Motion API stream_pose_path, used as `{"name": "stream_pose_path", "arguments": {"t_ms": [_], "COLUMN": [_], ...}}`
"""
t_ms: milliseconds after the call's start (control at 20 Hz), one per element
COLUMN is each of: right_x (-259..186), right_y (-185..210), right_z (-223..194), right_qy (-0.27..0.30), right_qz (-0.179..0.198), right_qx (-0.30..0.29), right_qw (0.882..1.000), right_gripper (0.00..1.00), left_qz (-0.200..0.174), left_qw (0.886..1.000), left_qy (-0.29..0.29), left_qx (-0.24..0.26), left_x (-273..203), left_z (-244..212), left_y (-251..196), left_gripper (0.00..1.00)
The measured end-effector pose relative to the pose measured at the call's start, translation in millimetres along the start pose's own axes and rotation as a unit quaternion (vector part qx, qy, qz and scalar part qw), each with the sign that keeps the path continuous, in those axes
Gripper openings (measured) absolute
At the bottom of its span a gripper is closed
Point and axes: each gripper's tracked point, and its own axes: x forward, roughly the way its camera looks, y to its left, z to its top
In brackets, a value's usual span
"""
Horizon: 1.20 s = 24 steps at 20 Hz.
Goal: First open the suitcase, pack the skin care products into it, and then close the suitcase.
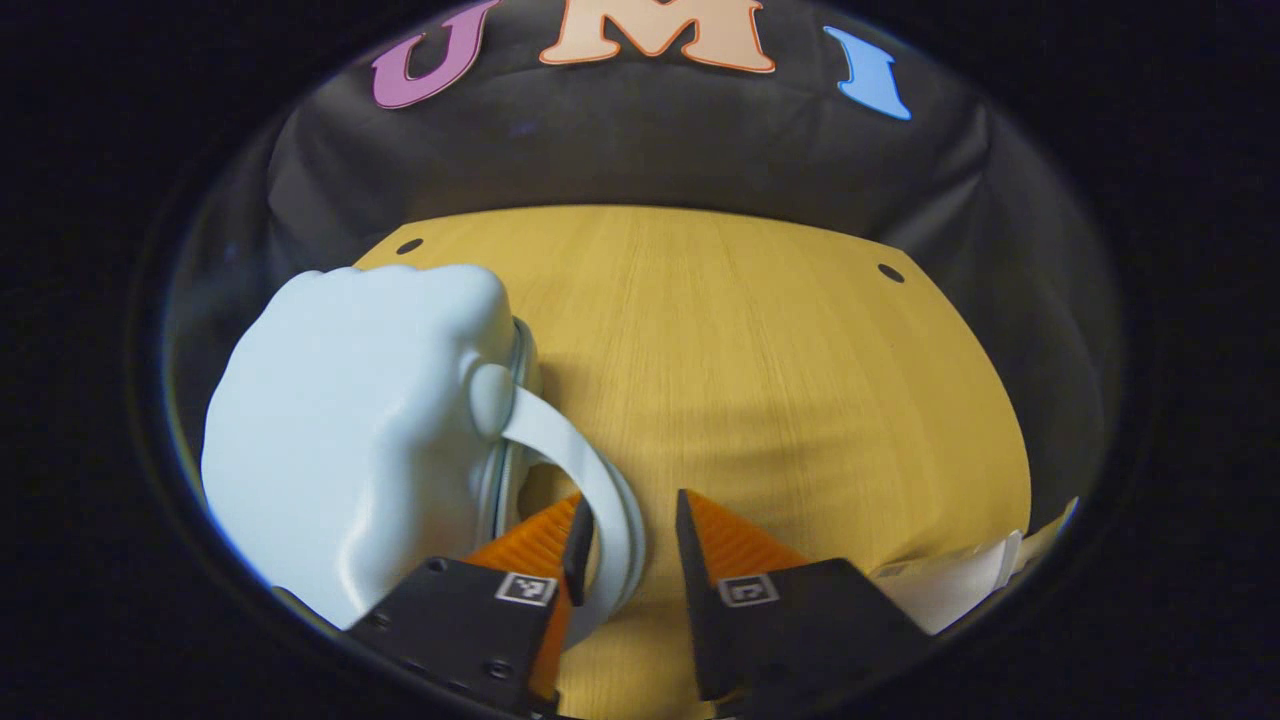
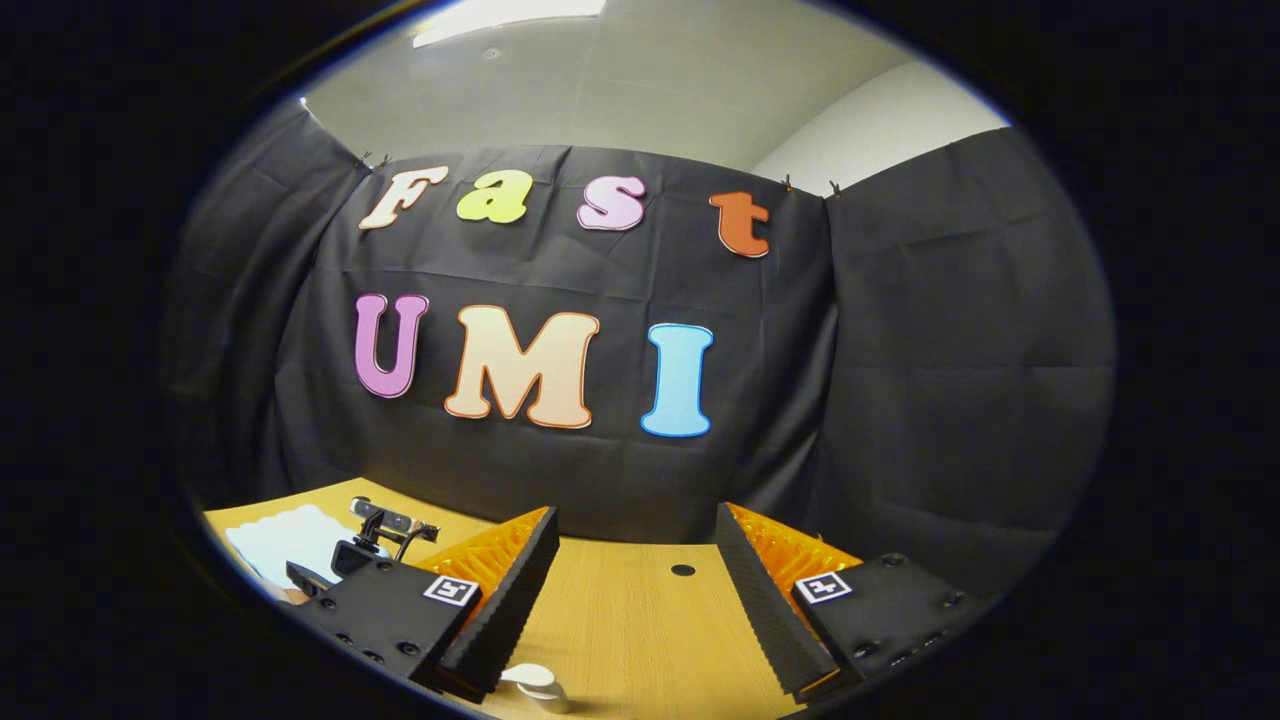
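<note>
A pale blue suitcase [image 1: 350, 450] lies shut on the left of the wooden table [image 1: 780, 380] in the left gripper view. Its white handle [image 1: 585, 460] loops out to the right. My left gripper [image 1: 632, 505] is open, and the loop runs down between its fingers, against the left one; the right finger stands apart from it. A white pack [image 1: 950, 585] lies at the lower right. In the right gripper view, my right gripper [image 2: 636, 515] is open and holds nothing, raised and facing the booth wall. A small white-capped bottle [image 2: 535, 685] sits just below its fingers.
In the right gripper view, the suitcase [image 2: 285, 540] and the other gripper [image 2: 380, 530] show far left on the table [image 2: 640, 620]. Black cloth walls close off the back and sides. Small dark holes [image 1: 890, 272] mark the tabletop near its far edge.
</note>
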Motion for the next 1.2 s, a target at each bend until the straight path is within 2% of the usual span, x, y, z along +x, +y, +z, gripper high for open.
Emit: {"name": "stream_pose_path", "arguments": {"t_ms": [50, 100, 250, 500, 850, 1200], "right_x": [0.1, -0.6, -0.8, -2.1, -2.1, -1.8], "right_y": [0.4, 1.5, 4.2, 11.3, 16.4, 35.0], "right_z": [0.2, -0.3, 0.5, 9.7, 9.3, 10.6], "right_qy": [-0.001, -0.001, -0.005, -0.024, -0.027, -0.033], "right_qz": [0.000, 0.002, 0.008, 0.015, 0.024, 0.046], "right_qx": [0.002, 0.003, 0.003, 0.000, 0.020, 0.033], "right_qw": [1.000, 1.000, 1.000, 1.000, 0.999, 0.998], "right_gripper": [0.99, 0.99, 0.99, 0.99, 0.99, 0.99], "left_qz": [-0.002, -0.009, -0.024, -0.017, -0.060, -0.061], "left_qw": [1.000, 1.000, 1.000, 1.000, 0.998, 0.996], "left_qy": [0.004, 0.008, 0.017, 0.013, -0.025, -0.059], "left_qx": [-0.007, -0.017, -0.007, -0.001, 0.003, 0.014], "left_x": [-0.3, -1.1, -4.7, -15.0, -56.6, -91.6], "left_z": [-0.4, -1.3, 0.4, 8.3, 38.0, 69.0], "left_y": [3.5, 1.7, 0.6, -3.5, -8.2, 8.0], "left_gripper": [0.35, 0.14, 0.10, 0.00, 0.00, 0.00]}}
